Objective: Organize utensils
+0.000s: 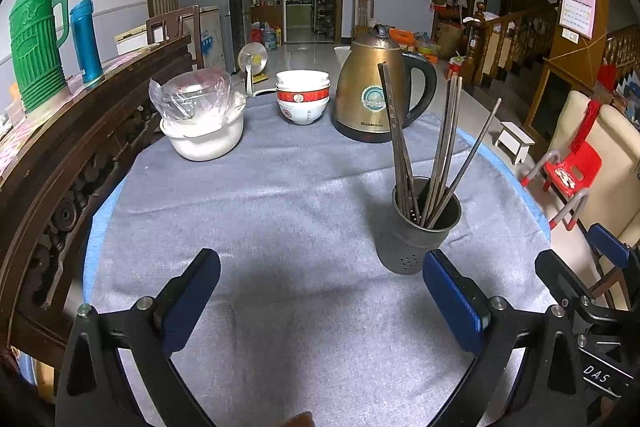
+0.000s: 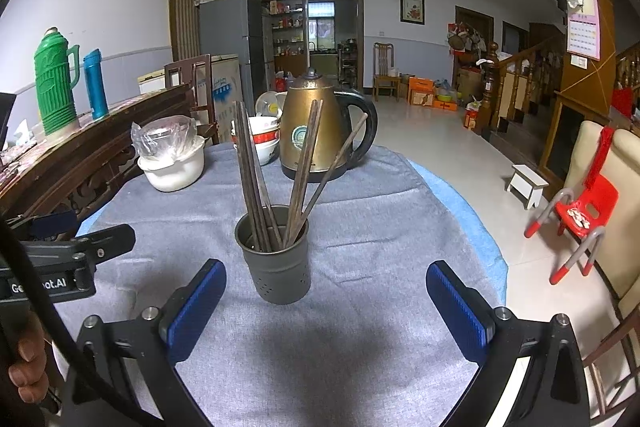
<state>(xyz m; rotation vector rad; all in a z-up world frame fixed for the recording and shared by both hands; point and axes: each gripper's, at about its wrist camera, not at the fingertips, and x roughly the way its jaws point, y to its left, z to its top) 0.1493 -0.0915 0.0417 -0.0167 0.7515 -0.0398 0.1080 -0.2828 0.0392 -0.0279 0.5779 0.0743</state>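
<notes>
A dark metal utensil cup point(image 1: 422, 227) point(image 2: 276, 259) stands upright on the grey tablecloth point(image 1: 280, 211) point(image 2: 380, 239). Several dark chopsticks point(image 1: 400, 139) point(image 2: 256, 179) stand in it, leaning left and right. My left gripper point(image 1: 320, 301) is open and empty, low over the cloth, with the cup just beyond its right finger point(image 1: 454, 299). My right gripper point(image 2: 326, 311) is open and empty, and the cup stands just ahead, between its fingers. The left gripper's body point(image 2: 60, 267) shows at the left of the right wrist view.
A brass kettle point(image 1: 376, 87) point(image 2: 316, 131), stacked red-and-white bowls point(image 1: 303, 101) point(image 2: 264, 139) and a white pot covered with plastic point(image 1: 202, 123) point(image 2: 172, 159) stand at the table's far side. A carved wooden sideboard point(image 1: 80, 131) with a green thermos point(image 1: 34, 43) runs along the left. A red child's chair point(image 2: 580, 215) stands on the floor at right.
</notes>
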